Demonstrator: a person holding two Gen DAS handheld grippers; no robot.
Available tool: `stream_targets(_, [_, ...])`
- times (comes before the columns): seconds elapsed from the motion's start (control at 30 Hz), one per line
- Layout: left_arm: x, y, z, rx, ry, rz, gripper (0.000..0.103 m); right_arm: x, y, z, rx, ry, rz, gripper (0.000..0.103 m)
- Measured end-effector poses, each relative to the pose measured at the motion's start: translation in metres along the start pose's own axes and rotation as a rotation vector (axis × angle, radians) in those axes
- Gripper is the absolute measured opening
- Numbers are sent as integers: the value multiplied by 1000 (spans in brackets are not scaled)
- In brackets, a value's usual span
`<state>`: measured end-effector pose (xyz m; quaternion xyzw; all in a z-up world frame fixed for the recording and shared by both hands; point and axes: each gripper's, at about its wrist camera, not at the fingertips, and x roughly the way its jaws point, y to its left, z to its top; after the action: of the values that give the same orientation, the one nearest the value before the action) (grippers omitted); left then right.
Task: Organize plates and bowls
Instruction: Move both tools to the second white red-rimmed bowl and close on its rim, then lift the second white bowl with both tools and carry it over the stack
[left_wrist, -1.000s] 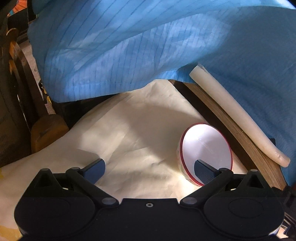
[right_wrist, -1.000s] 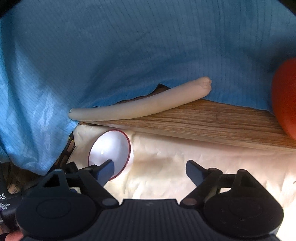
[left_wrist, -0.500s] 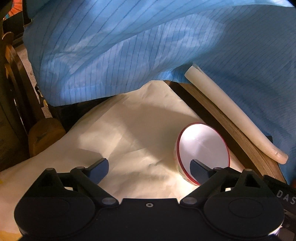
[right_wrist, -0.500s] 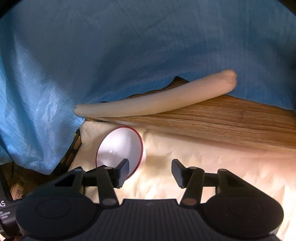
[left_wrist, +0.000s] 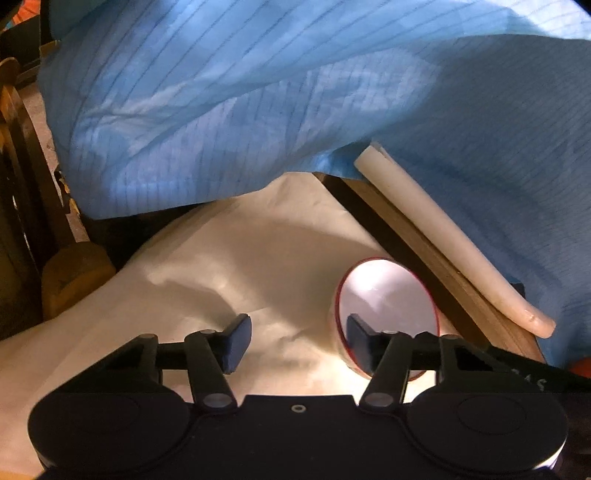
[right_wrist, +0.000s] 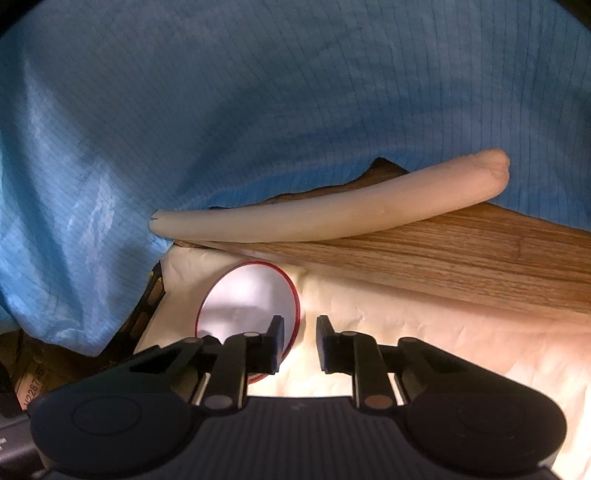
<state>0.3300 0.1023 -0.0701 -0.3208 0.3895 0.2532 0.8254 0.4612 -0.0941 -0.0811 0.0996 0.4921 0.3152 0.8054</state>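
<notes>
At the bottom of the left wrist frame, my left claw (left_wrist: 293, 338) is closing with only cream cloth (left_wrist: 229, 258) between its jaws; its right finger overlaps the red-rimmed white bowl (left_wrist: 388, 302) at lower right, contact uncertain. In the right wrist frame, my right claw (right_wrist: 300, 341) is closing on nothing, jaws still a little apart; the bowl (right_wrist: 247, 295) sits just left of its gap. I judge both claws are converging on the bowl. Beyond it, a white tube (right_wrist: 332, 210) lies along the wooden counter (right_wrist: 461, 258) edge. Blue sheeting (right_wrist: 258, 110) fills the upper frame, hiding everything behind; no plates are visible.
</notes>
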Motion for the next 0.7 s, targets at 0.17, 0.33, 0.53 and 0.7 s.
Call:
stream_targets(0.17, [2, -1, 0, 0, 0, -35, 42, 0, -1, 0, 7, 3, 10, 16])
stream_targets(0.33, [3, -2, -1, -17, 5, -101, 21, 2, 0, 0, 8, 7, 11, 16])
stream_targets(0.53, [2, -1, -5, -23, 3, -133, 12, 2, 0, -2, 0, 6, 19, 12])
stream_targets(0.7, [-1, 0, -10, -15, 10, -130, 11, -2, 2, -5, -17, 12, 8, 11])
